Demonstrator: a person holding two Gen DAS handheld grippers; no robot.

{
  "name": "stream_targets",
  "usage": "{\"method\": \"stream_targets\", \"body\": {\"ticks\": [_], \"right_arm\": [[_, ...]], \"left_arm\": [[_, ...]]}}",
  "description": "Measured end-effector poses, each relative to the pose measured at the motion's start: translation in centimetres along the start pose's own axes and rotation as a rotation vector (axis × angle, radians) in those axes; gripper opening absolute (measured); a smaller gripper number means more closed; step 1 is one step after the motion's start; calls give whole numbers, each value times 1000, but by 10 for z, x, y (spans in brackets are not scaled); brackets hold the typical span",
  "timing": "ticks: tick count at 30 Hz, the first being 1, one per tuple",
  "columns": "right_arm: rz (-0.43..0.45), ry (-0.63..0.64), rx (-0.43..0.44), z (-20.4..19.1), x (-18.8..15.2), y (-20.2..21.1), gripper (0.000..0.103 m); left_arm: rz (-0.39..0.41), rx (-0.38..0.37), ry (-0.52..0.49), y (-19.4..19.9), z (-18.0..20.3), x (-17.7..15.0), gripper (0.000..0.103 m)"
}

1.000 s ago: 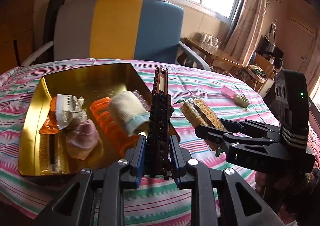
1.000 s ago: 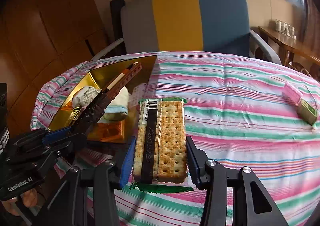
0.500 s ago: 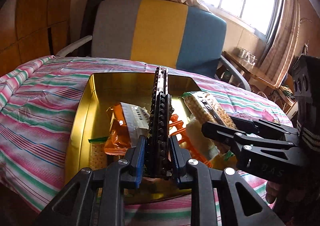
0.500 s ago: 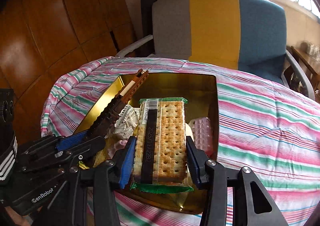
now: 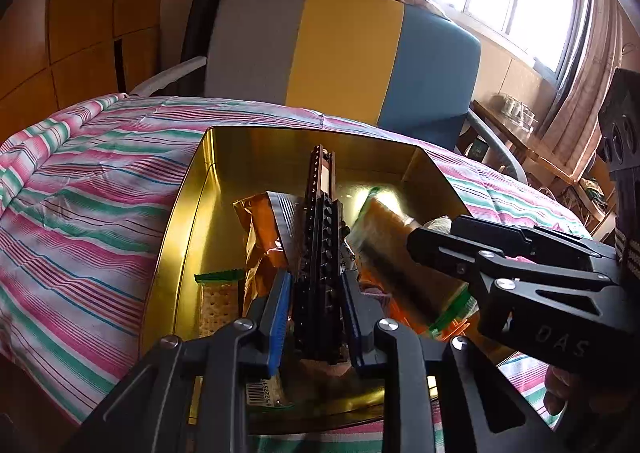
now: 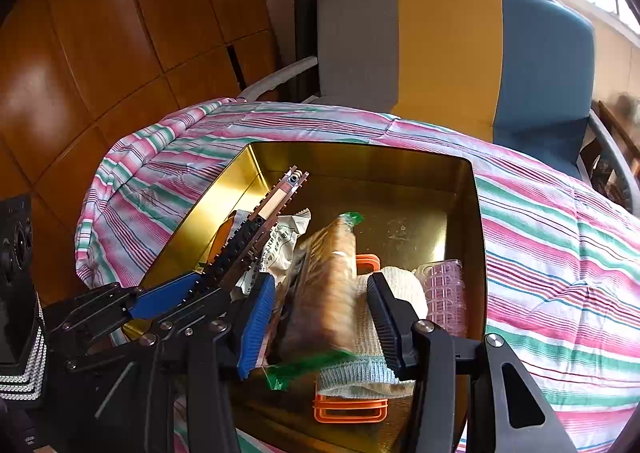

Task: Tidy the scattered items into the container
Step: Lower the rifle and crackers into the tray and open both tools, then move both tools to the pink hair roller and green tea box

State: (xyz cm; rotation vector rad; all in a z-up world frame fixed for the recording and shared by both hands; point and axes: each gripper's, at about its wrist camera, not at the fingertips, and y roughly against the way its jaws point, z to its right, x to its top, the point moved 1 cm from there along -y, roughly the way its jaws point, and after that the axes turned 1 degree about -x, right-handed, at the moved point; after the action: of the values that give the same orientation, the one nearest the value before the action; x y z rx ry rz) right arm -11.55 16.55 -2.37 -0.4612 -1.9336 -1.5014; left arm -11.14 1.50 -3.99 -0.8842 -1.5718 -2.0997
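Striped cloth (image 6: pixel 560 253) bears the gold tin (image 6: pixel 478 213); left fingers (image 5: pixel 280 305) clamp the brick strip (image 5: pixel 320 253), right fingers (image 6: pixel 384 317) spread.

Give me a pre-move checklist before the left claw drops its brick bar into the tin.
1. Left claw shut on the brick bar: ok.
2. Brick bar over the gold tin, inside its walls: ok.
3. Right claw open: ok.
4. Cracker pack fully free of the right claw and settled: cannot tell; it is blurred and tilted between the fingers.
5. Bare floor in the tin under the brick bar: not ok; the orange packet and other items lie below.
6. Claws apart from each other: not ok; they are close side by side over the tin.
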Motion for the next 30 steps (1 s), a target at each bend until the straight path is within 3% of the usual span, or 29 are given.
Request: {"method": "stream_targets", "body": {"ticks": [4, 10, 13, 18, 23, 30], "right_arm": [[6, -7, -4, 1, -3, 4, 50], [21, -50, 6, 10, -11, 16, 51], [30, -73, 11, 15, -15, 23, 56], [68, -162, -8, 47, -34, 49, 68], [67, -270, -92, 107, -63, 70, 71], [51, -435, -278, 213, -117, 108, 73]], "left_arm": [[0, 6, 10, 3, -3, -4, 29], [29, 31, 17, 17, -6, -8, 46], [48, 59, 20, 27, -7, -11, 51], [83, 54, -1, 45, 6, -15, 52], [77, -41, -103, 52, 47, -21, 58], [-41, -232, -337, 34, 138, -48, 58]]}}
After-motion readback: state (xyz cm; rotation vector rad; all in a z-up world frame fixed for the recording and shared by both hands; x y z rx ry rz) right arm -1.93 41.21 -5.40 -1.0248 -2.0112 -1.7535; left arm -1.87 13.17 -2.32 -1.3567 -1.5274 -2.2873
